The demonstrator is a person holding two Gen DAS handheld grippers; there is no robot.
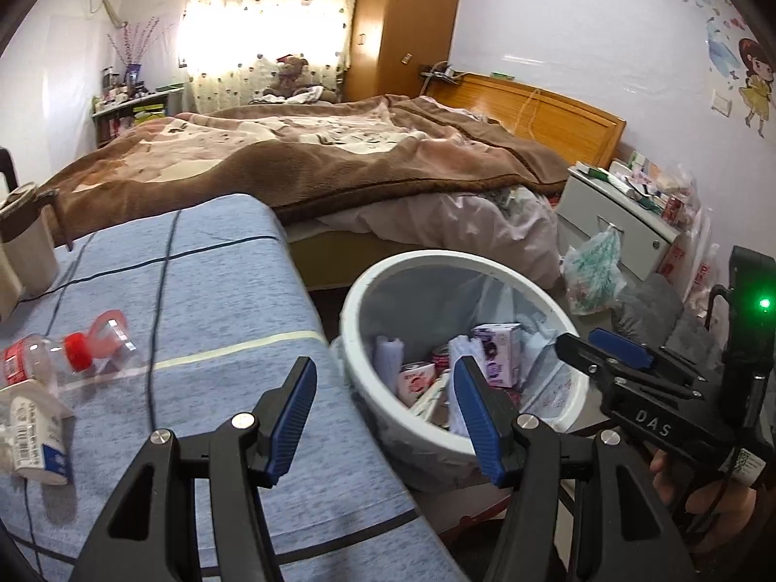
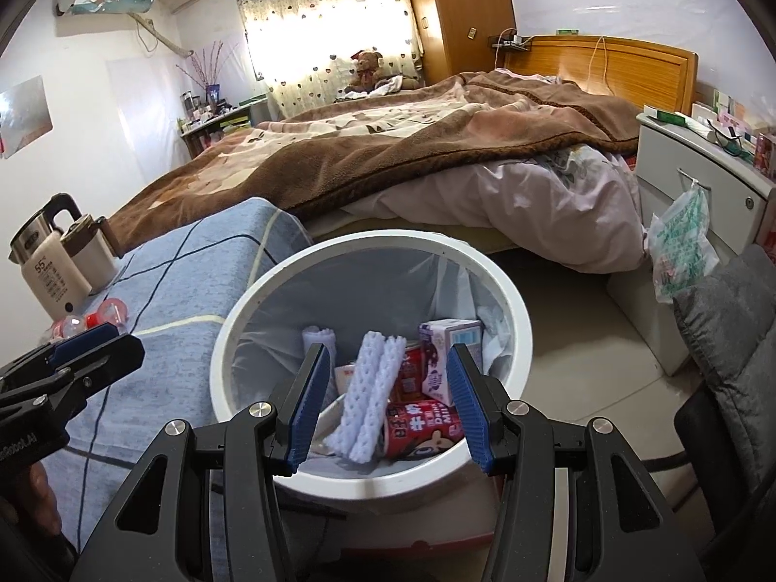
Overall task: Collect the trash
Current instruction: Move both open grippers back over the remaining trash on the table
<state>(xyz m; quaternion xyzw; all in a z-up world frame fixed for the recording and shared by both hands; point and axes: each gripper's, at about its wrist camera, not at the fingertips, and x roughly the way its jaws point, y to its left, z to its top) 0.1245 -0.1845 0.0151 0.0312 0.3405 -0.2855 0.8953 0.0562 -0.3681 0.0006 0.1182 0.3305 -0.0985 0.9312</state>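
Note:
A white trash bin (image 2: 521, 325) with a clear liner stands on the floor beside the blue-cloth table (image 1: 203, 291). Inside lie a white foam net (image 2: 373, 388), red milk cartons (image 2: 422, 422) and a purple carton (image 2: 444, 354). My right gripper (image 2: 383, 402) is open and empty, right above the bin; it also shows in the left wrist view (image 1: 606, 354). My left gripper (image 1: 383, 417) is open and empty over the table's right edge next to the bin (image 1: 359, 339). On the table at the left lie a clear bottle with a red cap (image 1: 72, 351) and a white wrapper (image 1: 36, 436).
A bed with a brown blanket (image 1: 315, 155) fills the background. A white nightstand (image 2: 693, 169) with clutter and a hanging plastic bag (image 2: 684, 247) stands on the right. A kettle and a cup (image 2: 58, 262) stand at the table's far left. A grey cushion (image 2: 727, 339) lies on the right.

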